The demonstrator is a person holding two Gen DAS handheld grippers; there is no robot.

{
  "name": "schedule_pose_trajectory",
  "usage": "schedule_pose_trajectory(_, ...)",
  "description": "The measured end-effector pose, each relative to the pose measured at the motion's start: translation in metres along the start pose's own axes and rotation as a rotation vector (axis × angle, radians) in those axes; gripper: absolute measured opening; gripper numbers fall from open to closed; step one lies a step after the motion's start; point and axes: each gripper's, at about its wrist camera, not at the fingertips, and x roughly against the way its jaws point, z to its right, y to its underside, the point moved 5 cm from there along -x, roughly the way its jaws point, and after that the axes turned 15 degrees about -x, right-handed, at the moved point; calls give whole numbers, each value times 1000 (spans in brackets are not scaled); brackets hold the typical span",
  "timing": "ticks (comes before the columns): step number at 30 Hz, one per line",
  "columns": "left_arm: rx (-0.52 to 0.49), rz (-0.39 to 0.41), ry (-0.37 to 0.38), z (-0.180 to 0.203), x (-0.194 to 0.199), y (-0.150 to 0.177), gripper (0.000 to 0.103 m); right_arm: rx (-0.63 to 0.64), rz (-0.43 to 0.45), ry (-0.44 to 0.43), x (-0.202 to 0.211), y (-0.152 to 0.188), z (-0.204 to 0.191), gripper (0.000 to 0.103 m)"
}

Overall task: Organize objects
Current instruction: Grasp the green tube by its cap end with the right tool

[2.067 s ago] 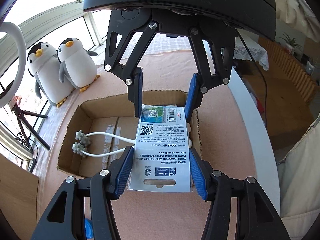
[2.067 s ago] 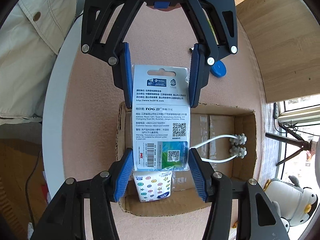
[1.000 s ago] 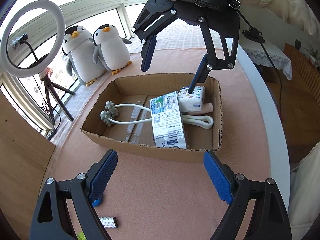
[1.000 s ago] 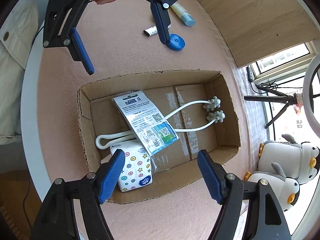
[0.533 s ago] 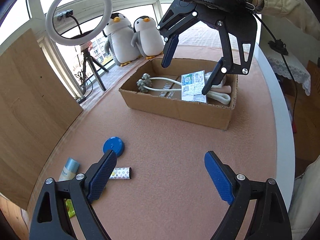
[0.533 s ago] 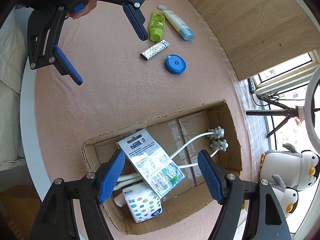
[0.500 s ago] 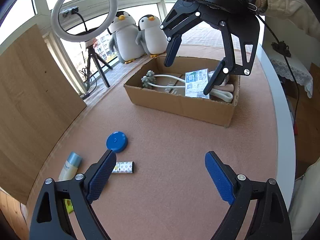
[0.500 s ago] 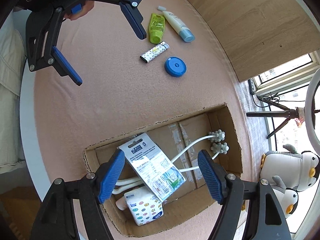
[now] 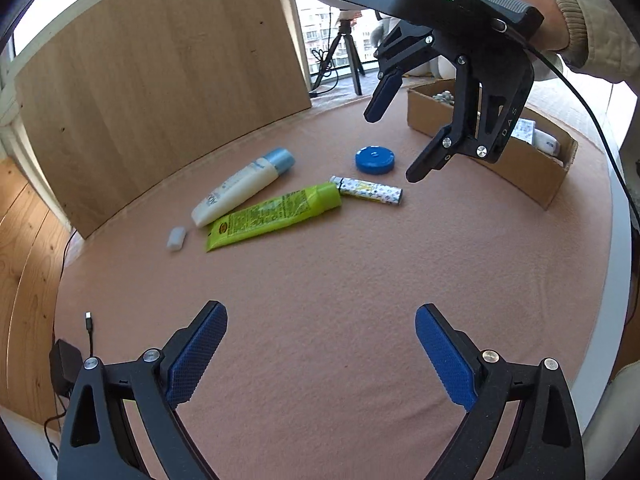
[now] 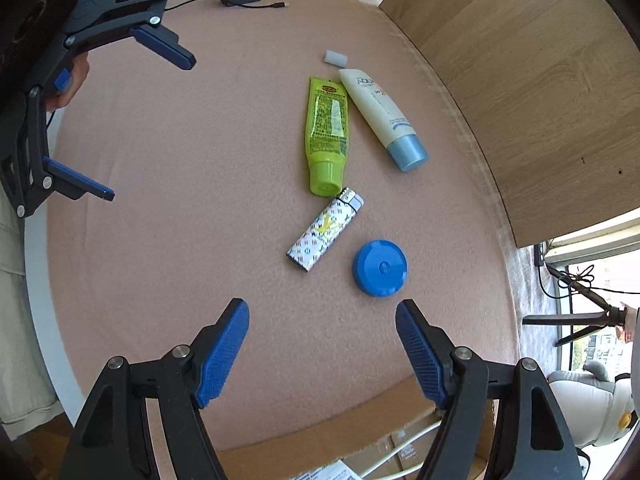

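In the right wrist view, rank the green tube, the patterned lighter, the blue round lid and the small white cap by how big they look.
1. green tube
2. patterned lighter and blue round lid: alike, too close to rank
3. small white cap: smallest, though farthest from the camera

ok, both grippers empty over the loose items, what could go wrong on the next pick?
1. The green tube touches the patterned lighter cap to tip; grabbing either may drag the other.
2. The flat blue round lid sits low on the pink mat; the right gripper pads could slide over it.
3. The left gripper, jaws opening, faces the same cluster; the two grippers could collide.
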Motion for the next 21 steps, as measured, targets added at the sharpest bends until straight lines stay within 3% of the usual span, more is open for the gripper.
schedule_pose_trajectory(5,104,-17,-30,-22,6,28,97,33,-7,-23,-31,-45,-10,72)
schedule_pose_trajectory(12,150,-19,-41,-30,10,44,98,18,-24,-38,-69,-79,-12,71)
schedule_pose_trajectory(15,166,-20,-47,-32,11,47,98,14,-39,-28,-81,-82,-8,58)
schedule_pose_trajectory(19,175,-28,-47,-33,9,50,98,-8,-42,-50,-89,-85,-4,34)
schedule_pose_trajectory(21,179,-32,-49,-33,10,52,98,-11,-38,-60,-90,-84,-4,31)
